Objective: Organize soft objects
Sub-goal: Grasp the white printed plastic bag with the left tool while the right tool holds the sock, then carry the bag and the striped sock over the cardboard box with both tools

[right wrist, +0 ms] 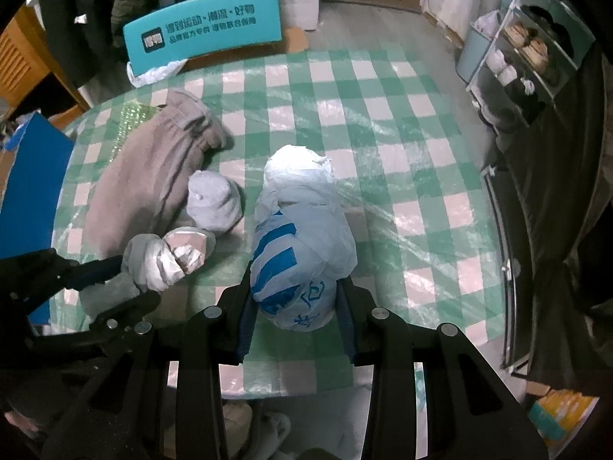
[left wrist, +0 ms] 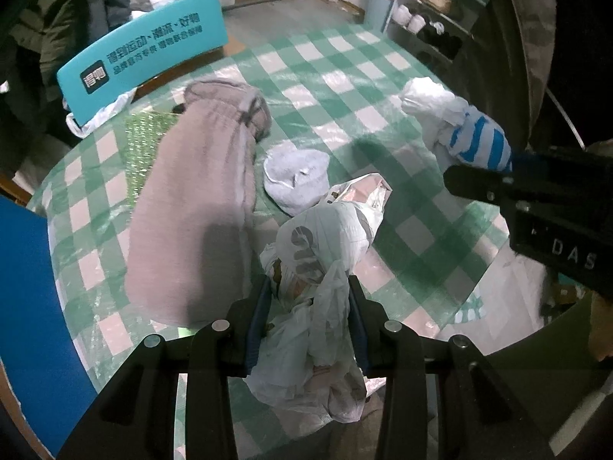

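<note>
My left gripper point(left wrist: 308, 299) is shut on a white plastic bag bundle with grey print point(left wrist: 325, 241), held over the near part of the green checked table point(left wrist: 345, 88). It shows in the right wrist view point(right wrist: 161, 264) at the left. My right gripper point(right wrist: 295, 303) is shut on a white bag bundle with blue stripes point(right wrist: 302, 237); it also shows in the left wrist view point(left wrist: 475, 142). A folded taupe garment point(left wrist: 199, 199) lies at the left, with a small light grey cloth point(left wrist: 295, 180) beside it.
A teal chair back with printed text point(left wrist: 145, 57) stands behind the table's far left edge. A blue board point(left wrist: 34, 299) stands at the near left. A shoe rack point(right wrist: 528, 61) stands at the right. A green glittery sheet point(left wrist: 141, 145) lies under the garment.
</note>
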Demonstrator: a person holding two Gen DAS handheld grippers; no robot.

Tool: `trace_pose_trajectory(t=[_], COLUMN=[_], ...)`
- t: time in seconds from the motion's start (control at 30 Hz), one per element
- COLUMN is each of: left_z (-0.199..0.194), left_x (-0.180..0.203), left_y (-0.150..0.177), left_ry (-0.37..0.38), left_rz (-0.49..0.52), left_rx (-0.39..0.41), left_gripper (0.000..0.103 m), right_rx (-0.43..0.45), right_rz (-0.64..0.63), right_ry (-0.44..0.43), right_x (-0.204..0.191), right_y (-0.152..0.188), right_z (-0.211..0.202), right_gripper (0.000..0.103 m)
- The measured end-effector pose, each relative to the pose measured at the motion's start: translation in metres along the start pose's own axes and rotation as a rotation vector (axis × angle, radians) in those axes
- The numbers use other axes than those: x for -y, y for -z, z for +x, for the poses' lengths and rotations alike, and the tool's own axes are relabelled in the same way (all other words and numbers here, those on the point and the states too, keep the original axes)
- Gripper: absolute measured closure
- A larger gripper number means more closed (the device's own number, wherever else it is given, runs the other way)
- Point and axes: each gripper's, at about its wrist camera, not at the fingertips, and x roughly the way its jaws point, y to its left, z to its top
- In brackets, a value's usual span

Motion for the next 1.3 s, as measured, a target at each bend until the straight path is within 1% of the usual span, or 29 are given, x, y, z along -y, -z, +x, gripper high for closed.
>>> trace_pose_trajectory(t=[0.4,0.53,0.7,0.97,1.3], left_z=[-0.044,-0.055,-0.071,-0.086,-0.109], left_x=[-0.018,-0.028,-0.040,-0.063,-0.082], left_y=[-0.002,-0.003,-0.001,0.003,0.012], left_ry=[0.037,0.021,-0.040,-0.093,-0.104], left_rz=[-0.061,-0.085,-0.098,-0.134,-0.171], left_rx=[0.079,0.098,0.137,0.159,0.200], left_gripper=[0.064,0.064,0.064,0.064,0.064], right_rx=[0.082,0.100,0.123,0.157,0.182], right_rz=[-0.054,-0.072,-0.099,-0.138,-0.174], right_ry=[-0.014,-0.026,-0.032,-0.048,-0.074], right_x=[-0.021,-0.029,-0.039,-0.058,-0.080], right_y=[-0.007,-0.008,-0.011,-0.016,-0.022], right_z=[-0.029,-0.036,-0.046,-0.058,-0.067], right_gripper=[0.068,0.068,0.068,0.070,0.071])
